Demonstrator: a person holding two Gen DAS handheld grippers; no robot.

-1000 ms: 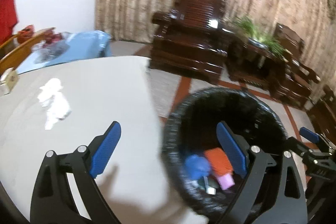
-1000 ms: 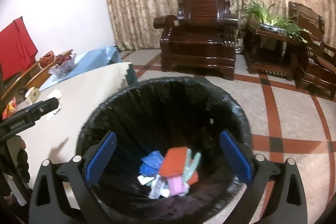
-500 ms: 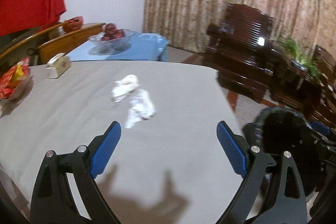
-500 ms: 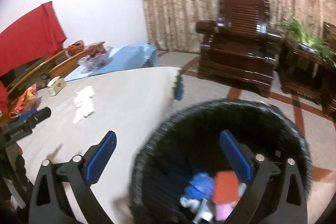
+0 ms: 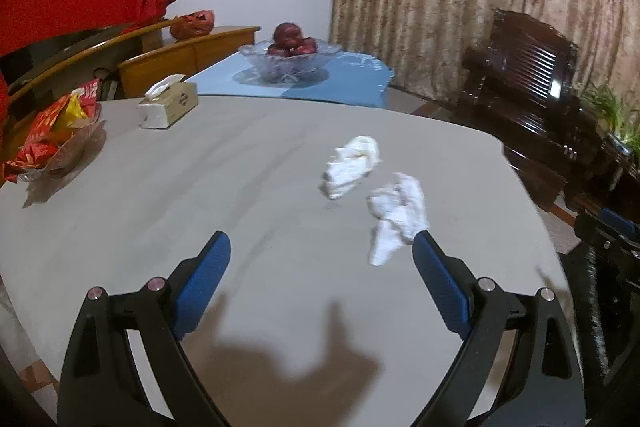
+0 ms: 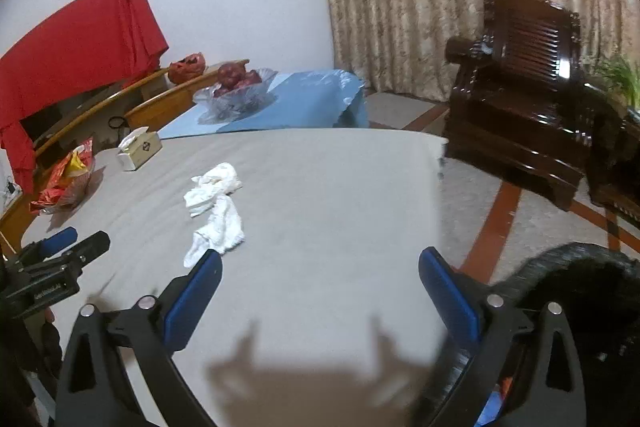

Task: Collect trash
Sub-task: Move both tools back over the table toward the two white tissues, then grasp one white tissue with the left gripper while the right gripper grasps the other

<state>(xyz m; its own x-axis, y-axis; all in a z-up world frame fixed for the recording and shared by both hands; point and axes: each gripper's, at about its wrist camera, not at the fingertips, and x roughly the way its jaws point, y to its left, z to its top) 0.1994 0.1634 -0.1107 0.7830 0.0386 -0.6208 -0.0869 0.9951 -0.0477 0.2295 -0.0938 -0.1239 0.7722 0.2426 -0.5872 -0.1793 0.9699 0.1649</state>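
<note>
Left wrist view: two crumpled white tissues [image 5: 374,183] before the spread, empty left tool [image 5: 320,247].

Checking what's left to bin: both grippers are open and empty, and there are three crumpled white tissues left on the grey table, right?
Not three. The left wrist view shows two crumpled white tissues, the far one and the near one, on the grey table. The rest holds: the left gripper and the right gripper are both open and empty.

Grey table [image 5: 240,187]: 2 crumpled tissues [image 5: 352,163], tissue box [image 5: 168,103], snack tray [image 5: 52,143].
</note>
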